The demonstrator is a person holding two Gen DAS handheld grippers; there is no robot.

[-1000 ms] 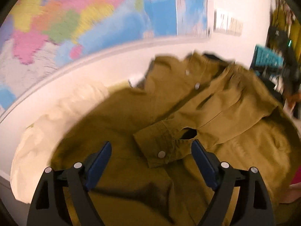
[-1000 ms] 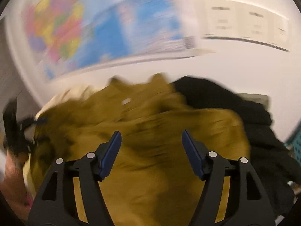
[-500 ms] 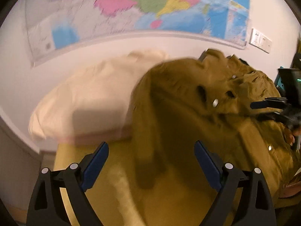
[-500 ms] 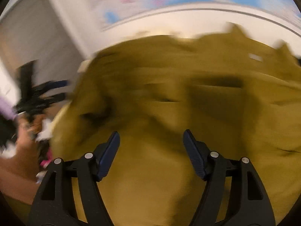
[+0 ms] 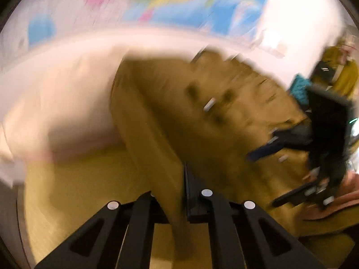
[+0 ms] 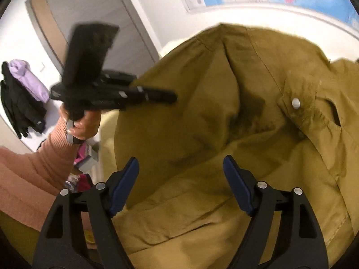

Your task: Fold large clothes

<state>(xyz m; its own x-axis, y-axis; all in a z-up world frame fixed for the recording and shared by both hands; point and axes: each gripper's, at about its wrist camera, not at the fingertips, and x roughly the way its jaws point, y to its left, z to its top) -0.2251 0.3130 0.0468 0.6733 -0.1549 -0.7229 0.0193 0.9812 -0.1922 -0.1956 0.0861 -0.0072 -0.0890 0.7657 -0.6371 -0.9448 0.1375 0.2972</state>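
- Olive button-up shirt (image 6: pixel 202 134) lying crumpled, partly overlapping a cream garment (image 5: pixel 62 103).
- Left gripper (image 5: pixel 177 192) pinching a shirt fold, fingers clamped tight.
- Right gripper (image 6: pixel 180 186) hovering over shirt, fingers spread wide, gripping nothing.
- Wall map (image 5: pixel 179 2) hanging behind.

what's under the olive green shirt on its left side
In the left wrist view a cream-white cloth sticks out from beneath the olive green button-up shirt, and lower down a yellow surface shows. How far either runs beneath the shirt is covered.
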